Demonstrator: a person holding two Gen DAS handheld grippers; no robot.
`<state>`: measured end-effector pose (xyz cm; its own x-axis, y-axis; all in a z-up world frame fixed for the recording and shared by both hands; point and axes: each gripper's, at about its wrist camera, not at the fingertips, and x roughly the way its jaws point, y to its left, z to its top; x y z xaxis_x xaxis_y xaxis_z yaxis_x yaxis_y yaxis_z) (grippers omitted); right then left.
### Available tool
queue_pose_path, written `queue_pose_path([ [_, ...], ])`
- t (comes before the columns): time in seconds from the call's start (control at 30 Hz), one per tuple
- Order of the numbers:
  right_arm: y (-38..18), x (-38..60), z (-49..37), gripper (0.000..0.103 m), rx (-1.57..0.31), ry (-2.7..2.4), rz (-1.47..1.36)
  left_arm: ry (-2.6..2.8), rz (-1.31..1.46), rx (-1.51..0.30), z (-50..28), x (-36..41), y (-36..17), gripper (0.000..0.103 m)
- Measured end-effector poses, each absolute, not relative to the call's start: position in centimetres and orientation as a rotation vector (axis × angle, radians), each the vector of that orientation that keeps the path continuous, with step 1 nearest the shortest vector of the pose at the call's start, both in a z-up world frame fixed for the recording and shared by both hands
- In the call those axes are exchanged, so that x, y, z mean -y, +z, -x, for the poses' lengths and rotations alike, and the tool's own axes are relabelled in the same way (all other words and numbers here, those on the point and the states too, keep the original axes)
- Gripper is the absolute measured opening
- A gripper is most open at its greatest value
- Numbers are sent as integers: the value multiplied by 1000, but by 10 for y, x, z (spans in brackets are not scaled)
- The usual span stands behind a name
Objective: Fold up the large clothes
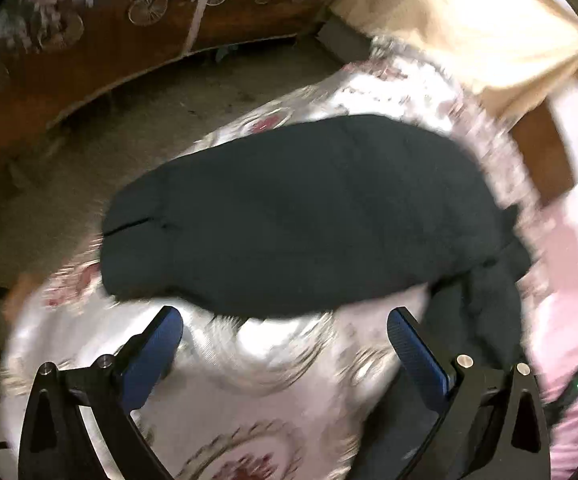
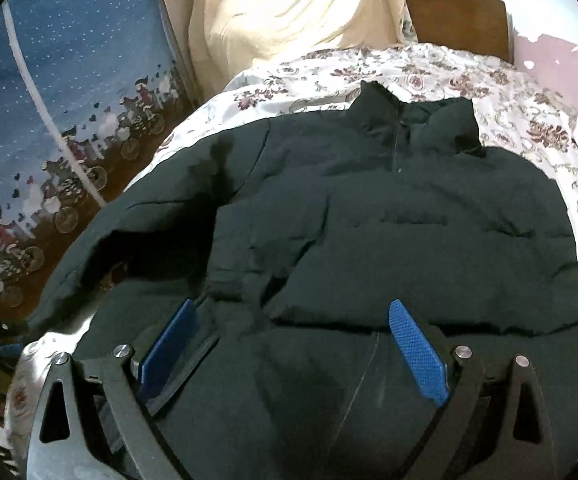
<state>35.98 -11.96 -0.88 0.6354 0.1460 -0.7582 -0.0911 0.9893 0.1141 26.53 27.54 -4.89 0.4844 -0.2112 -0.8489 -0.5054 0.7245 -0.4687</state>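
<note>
A dark puffer jacket (image 2: 369, 220) lies spread on the floral bedspread (image 2: 469, 76), collar at the far end, both sleeves folded in across the front. It also shows in the blurred left wrist view (image 1: 309, 216) as a dark oblong. My right gripper (image 2: 293, 316) is open just above the jacket's lower part, with cloth between and under its blue pads (image 2: 417, 344). My left gripper (image 1: 285, 320) is open and empty over the bedspread (image 1: 249, 380), just short of the jacket's near edge.
A cream cloth (image 2: 289, 8) hangs at the head of the bed next to a brown headboard (image 2: 453, 16). A blue and brown curtain with bicycle print (image 2: 49, 140) hangs on the left. The floor (image 1: 161, 112) lies beyond the bed edge. A pink wall (image 1: 577, 320) is on the right.
</note>
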Motion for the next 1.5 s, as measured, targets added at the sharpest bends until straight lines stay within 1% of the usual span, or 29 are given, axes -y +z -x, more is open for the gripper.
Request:
queue_pose_path([
  [0.13, -17, 119, -377, 95, -843, 73, -42, 144, 965, -1020, -270, -281, -63, 103],
  [0.27, -26, 123, -395, 95, -826, 19, -30, 113, 1048, -948, -250, -274, -53, 103],
  [0.4, -41, 117, -415, 95, -839, 12, -5, 59, 1168, -950, -239, -264, -52, 103],
  [0.57, -67, 110, -424, 96, -868, 1, 10, 38, 1227, -1001, -260, -251, -78, 103],
  [0.63, -75, 107, -418, 101, -849, 9, 25, 94, 1246, -973, -268, -251, -84, 103],
  [0.83, -84, 103, -417, 102, -848, -6, 61, 290, 1288, -891, -280, -256, -84, 102],
  [0.9, -85, 105, -416, 102, -844, -1, 53, 344, 1281, -857, -280, -257, -80, 91],
  [0.97, -85, 108, -415, 102, -838, 9, 39, 384, 1271, -849, -280, -259, -79, 61],
  [1.0, -86, 109, -415, 102, -836, 14, 32, 403, 1278, -844, -280, -262, -80, 53],
  [1.07, -87, 111, -416, 102, -835, 21, 22, 445, 1304, -839, -277, -267, -86, 23],
  [1.17, -86, 113, -416, 102, -831, 30, 10, 493, 1347, -760, -267, -274, -86, 11],
  [1.33, -87, 117, -415, 102, -823, 45, -14, 532, 1182, -672, -273, -271, -49, 7],
  [1.5, -75, 130, -405, 102, -761, 86, -107, 478, 935, -556, -298, -253, 20, 6],
])
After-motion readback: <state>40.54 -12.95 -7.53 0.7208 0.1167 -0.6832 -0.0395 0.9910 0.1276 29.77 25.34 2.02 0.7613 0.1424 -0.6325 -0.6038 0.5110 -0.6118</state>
